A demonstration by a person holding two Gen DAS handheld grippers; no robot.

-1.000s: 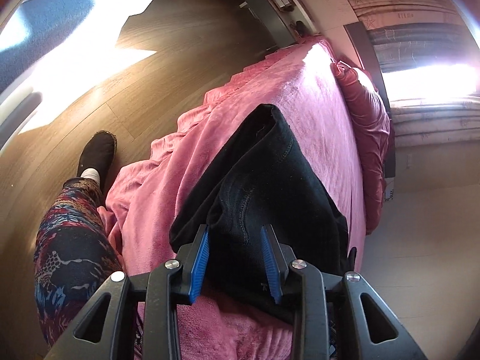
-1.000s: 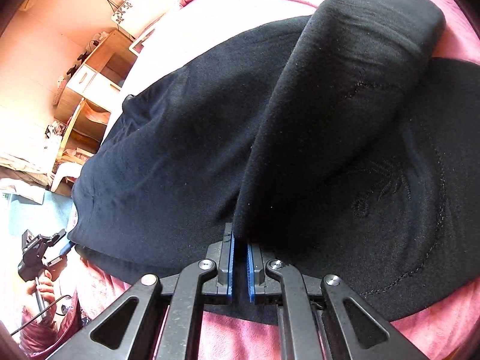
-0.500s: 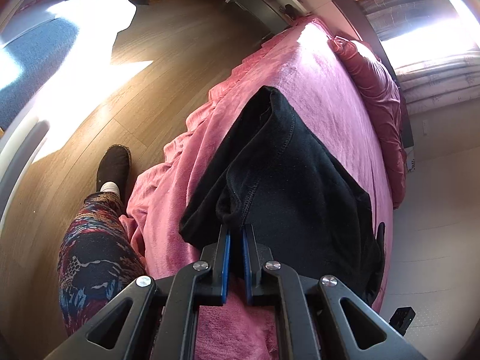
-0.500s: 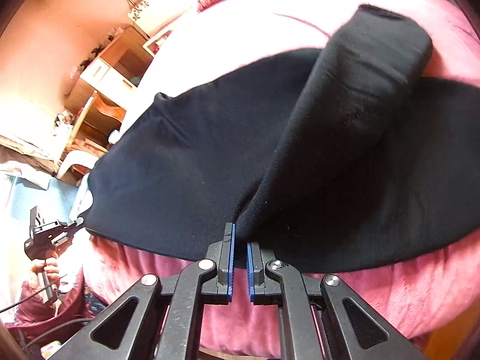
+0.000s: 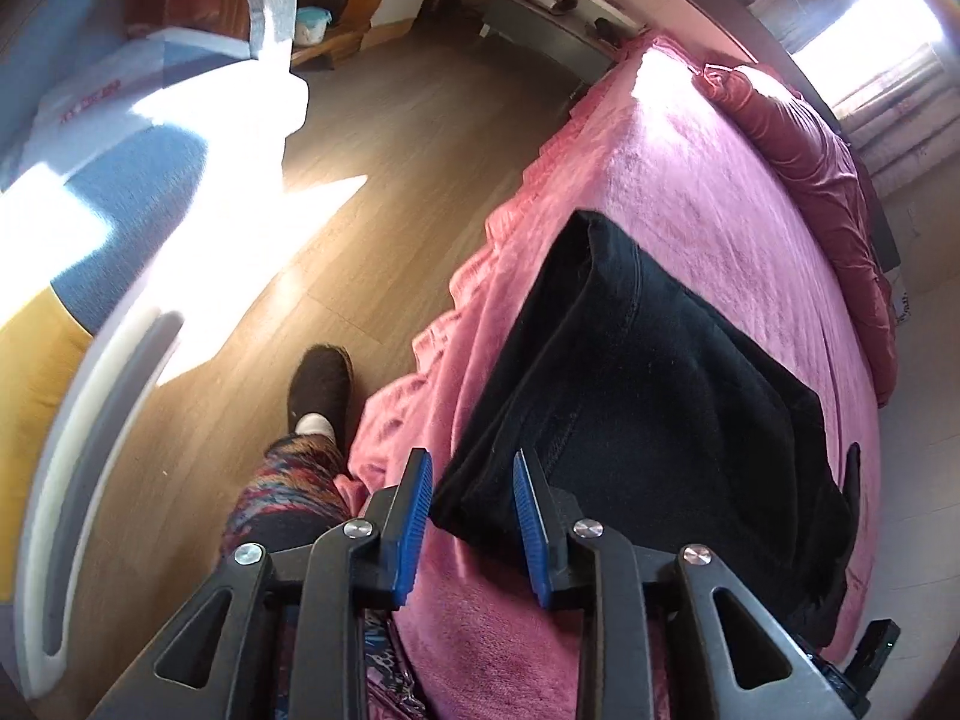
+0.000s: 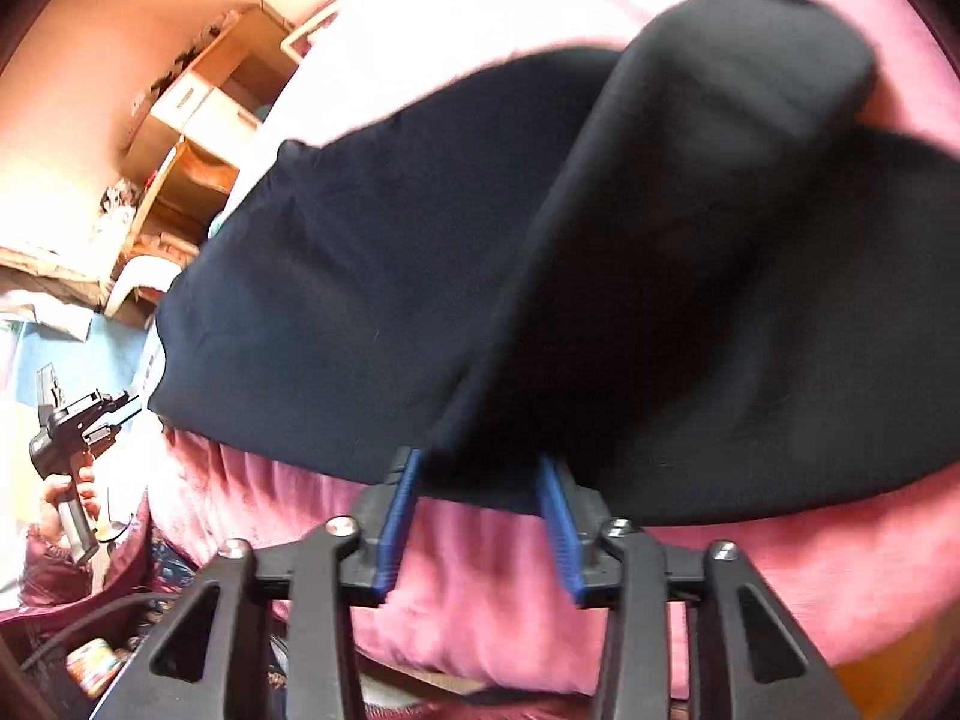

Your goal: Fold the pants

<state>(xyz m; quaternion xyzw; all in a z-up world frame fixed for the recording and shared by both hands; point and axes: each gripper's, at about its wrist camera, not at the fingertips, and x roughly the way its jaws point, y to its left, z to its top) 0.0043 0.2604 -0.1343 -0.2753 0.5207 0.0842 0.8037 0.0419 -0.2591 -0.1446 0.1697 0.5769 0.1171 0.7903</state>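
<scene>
Black pants [image 5: 648,396] lie folded on the pink bed [image 5: 720,192]. In the left wrist view their near corner shows between the blue pads of my left gripper [image 5: 469,455]. Its jaws are opening and the pads stand clear of the cloth. In the right wrist view a folded leg [image 6: 690,192] runs diagonally over the rest of the pants [image 6: 360,276]. My right gripper [image 6: 478,457] is at the near hem, jaws opening, and its pads do not press the cloth. The left gripper [image 6: 90,420] shows at the far left of that view, held by a hand.
The bed's ruffled edge [image 5: 420,348] drops to a wooden floor [image 5: 390,138]. A person's patterned leg [image 5: 282,492] and dark slipper [image 5: 321,384] stand beside it. A blue and white chair [image 5: 150,138] is at the left, a red pillow [image 5: 798,138] at the head, wooden shelves [image 6: 198,120] behind.
Half a second ago both grippers were shut on the pants' edge. Both have now opened and let the cloth go. Both have lifted a little from the bed.
</scene>
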